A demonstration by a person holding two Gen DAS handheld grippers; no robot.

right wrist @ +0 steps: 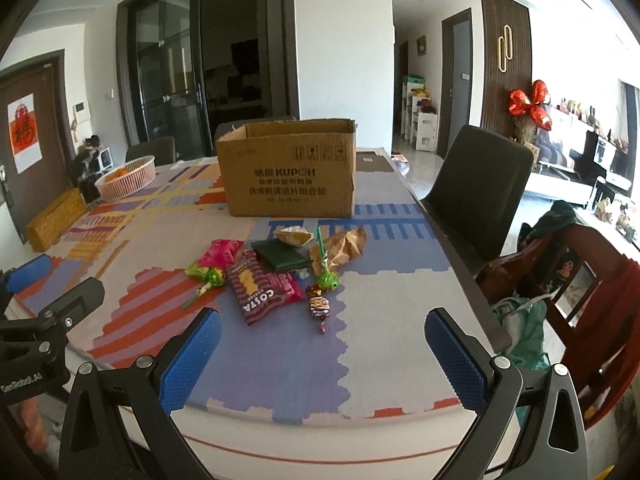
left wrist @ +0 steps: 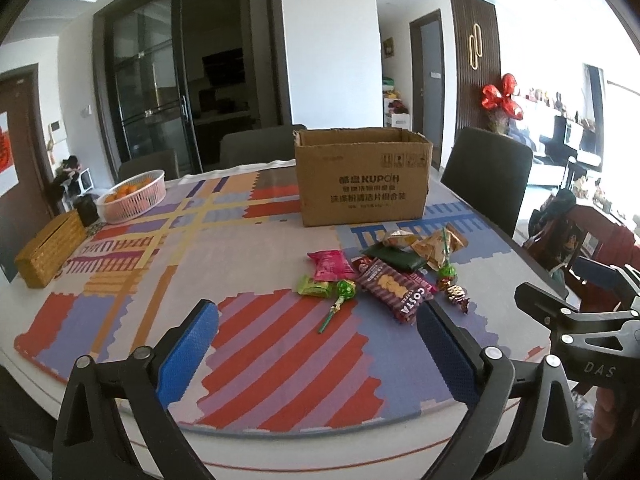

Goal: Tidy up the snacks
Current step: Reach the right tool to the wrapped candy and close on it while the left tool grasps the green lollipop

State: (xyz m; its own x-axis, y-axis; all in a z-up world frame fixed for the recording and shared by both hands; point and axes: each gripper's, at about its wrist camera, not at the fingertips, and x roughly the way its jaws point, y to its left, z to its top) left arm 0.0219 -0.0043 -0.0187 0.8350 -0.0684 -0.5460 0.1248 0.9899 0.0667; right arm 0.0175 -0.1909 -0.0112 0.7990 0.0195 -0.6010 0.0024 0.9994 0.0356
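Note:
A heap of snacks lies on the patterned mat in front of an open cardboard box (left wrist: 362, 178) (right wrist: 290, 172). In the heap: a maroon Costa biscuit pack (left wrist: 394, 288) (right wrist: 256, 288), a pink packet (left wrist: 330, 266) (right wrist: 222, 254), a dark green packet (left wrist: 394, 258) (right wrist: 280, 256), two green lollipops (left wrist: 344, 292) (right wrist: 326, 280), a small wrapped candy (left wrist: 458, 294) (right wrist: 318, 306) and gold wrappers (left wrist: 438, 246) (right wrist: 346, 246). My left gripper (left wrist: 318, 334) is open near the table's front edge, short of the heap. My right gripper (right wrist: 322, 338) is open too, nothing between its fingers.
A pink basket of oranges (left wrist: 134, 196) (right wrist: 128, 178) and a woven yellow box (left wrist: 50, 250) (right wrist: 56, 220) sit at the table's left. Dark chairs (left wrist: 488, 178) (right wrist: 480, 188) stand at the right side and behind. A red wooden chair with clothes (right wrist: 568, 280) is near right.

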